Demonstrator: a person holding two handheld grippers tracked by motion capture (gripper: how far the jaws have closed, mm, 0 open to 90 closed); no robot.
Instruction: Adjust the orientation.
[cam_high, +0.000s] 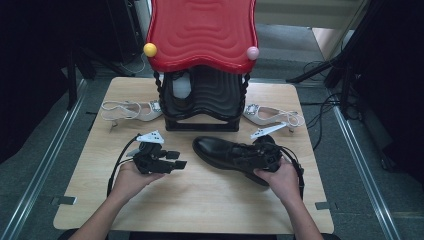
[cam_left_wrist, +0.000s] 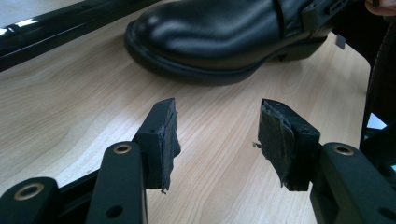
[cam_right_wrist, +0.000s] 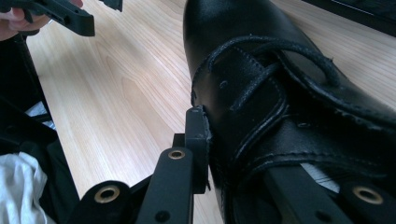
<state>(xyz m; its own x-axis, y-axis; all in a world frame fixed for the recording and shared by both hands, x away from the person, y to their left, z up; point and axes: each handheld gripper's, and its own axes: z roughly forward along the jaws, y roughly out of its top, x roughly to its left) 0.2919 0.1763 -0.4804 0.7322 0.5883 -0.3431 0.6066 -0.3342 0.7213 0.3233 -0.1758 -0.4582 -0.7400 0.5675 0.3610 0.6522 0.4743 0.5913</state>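
Black boot (cam_high: 227, 152) lies on the worktop (cam_high: 200, 200) before the red-roofed rack (cam_high: 202, 35), grasped at its laced upper by my right hand-held gripper (cam_right_wrist: 233, 154); left hand-held gripper (cam_left_wrist: 217, 140) released. I would carry it level, grip firm.

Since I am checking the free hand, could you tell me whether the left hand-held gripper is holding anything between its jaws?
No, the left hand-held gripper has its jaws apart with bare table between them, short of the black shoe.
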